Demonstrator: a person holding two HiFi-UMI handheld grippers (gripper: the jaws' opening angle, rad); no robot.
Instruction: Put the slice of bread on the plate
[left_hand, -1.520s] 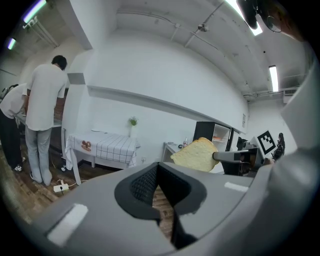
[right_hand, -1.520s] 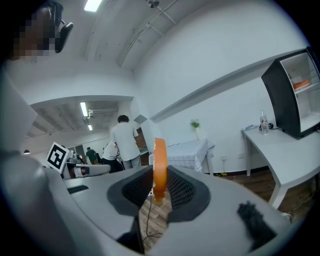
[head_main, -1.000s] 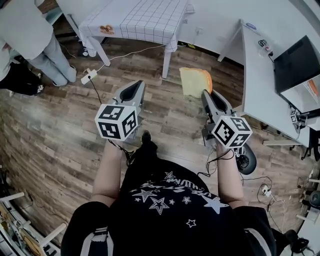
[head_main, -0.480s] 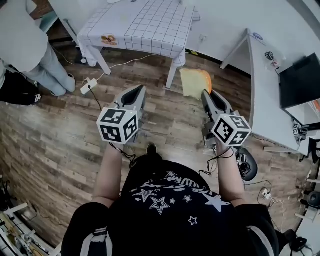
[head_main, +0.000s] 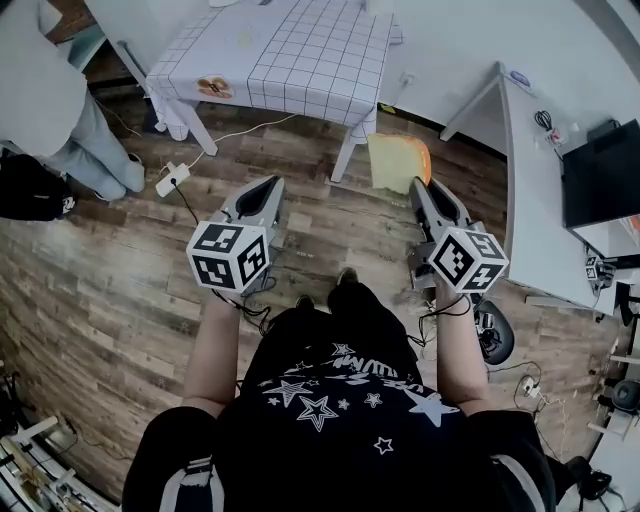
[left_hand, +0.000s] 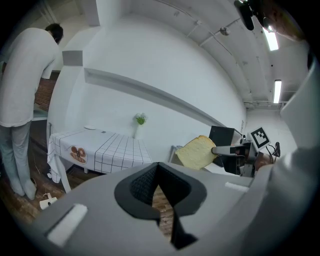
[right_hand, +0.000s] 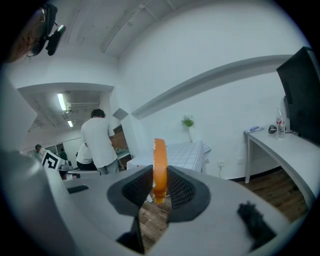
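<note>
**Nothing in view can be read as words or numbers.**
Behind both grippers, the person's black shirt (head_main: 350, 385) has pale lettering among stars, upside down and too warped to read. The marker cube (head_main: 230, 255) on the left gripper (head_main: 264, 186) and the cube (head_main: 468, 260) on the right gripper (head_main: 420, 186) show only black-and-white square patterns. Ahead of the left gripper, the tablecloth (head_main: 290, 50) has a small print, too small to make out.

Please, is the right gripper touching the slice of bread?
Touching. In the right gripper view the right gripper clamps the slice of bread edge-on between its jaws.
</note>
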